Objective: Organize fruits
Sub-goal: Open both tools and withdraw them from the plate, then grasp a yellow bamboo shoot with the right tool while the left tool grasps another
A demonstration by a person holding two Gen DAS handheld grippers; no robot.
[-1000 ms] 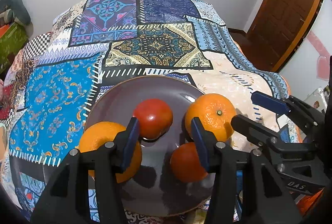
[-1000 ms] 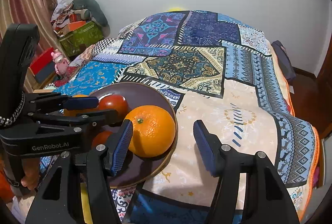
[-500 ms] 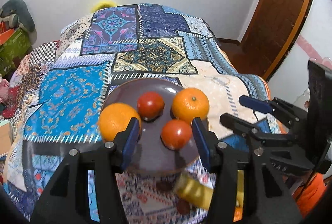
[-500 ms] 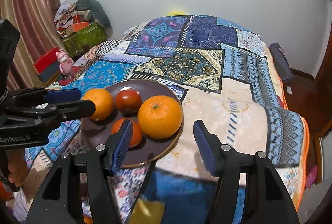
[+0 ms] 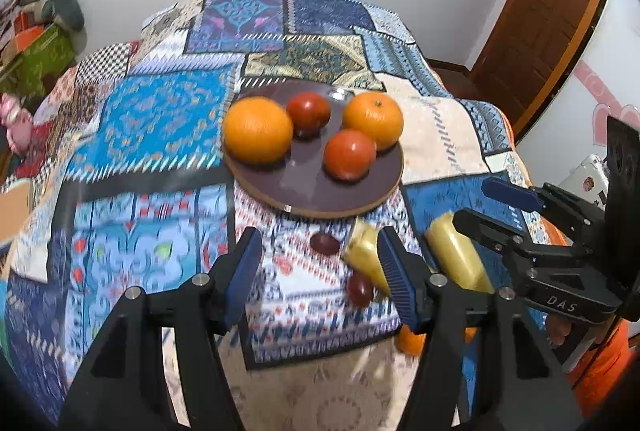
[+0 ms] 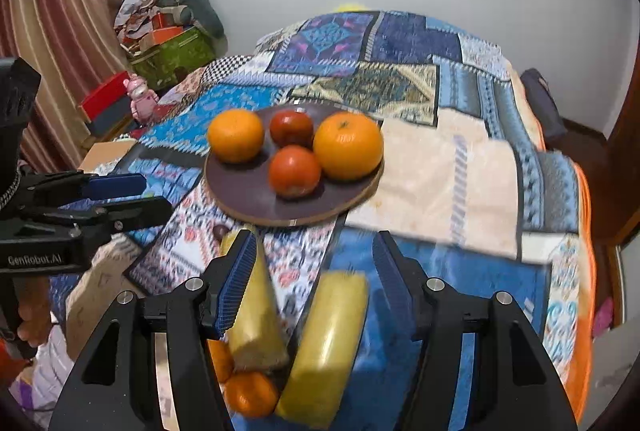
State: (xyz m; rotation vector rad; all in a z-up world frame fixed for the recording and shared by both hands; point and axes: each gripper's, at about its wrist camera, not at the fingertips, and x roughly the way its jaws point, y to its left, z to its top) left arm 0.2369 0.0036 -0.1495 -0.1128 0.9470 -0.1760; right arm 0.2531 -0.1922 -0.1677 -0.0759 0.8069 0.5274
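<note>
A brown plate (image 5: 316, 191) (image 6: 248, 199) lies on the patchwork bed cover with two oranges (image 5: 258, 129) (image 6: 348, 145) and two tomatoes (image 5: 349, 155) (image 6: 294, 171) on it. In front of the plate lie two yellow banana pieces (image 5: 456, 255) (image 6: 324, 343), small dark red fruits (image 5: 325, 243) and small oranges (image 6: 250, 393). My left gripper (image 5: 320, 263) (image 6: 132, 197) hovers short of the plate, its jaws opening, with nothing held. My right gripper (image 6: 314, 267) (image 5: 488, 207) stands open above the banana pieces, not gripping them.
The bed cover (image 5: 160, 119) drops off at the right toward an orange edge (image 6: 582, 271). A wooden door (image 5: 540, 31) stands at the far right. Boxes and a pink toy (image 6: 140, 95) crowd the floor at the left. A hand (image 6: 32, 323) holds the left gripper.
Both grippers have drawn back from the plate, which now sits farther away. The banana pieces and small fruits in front of it came into view. The left jaws have widened.
</note>
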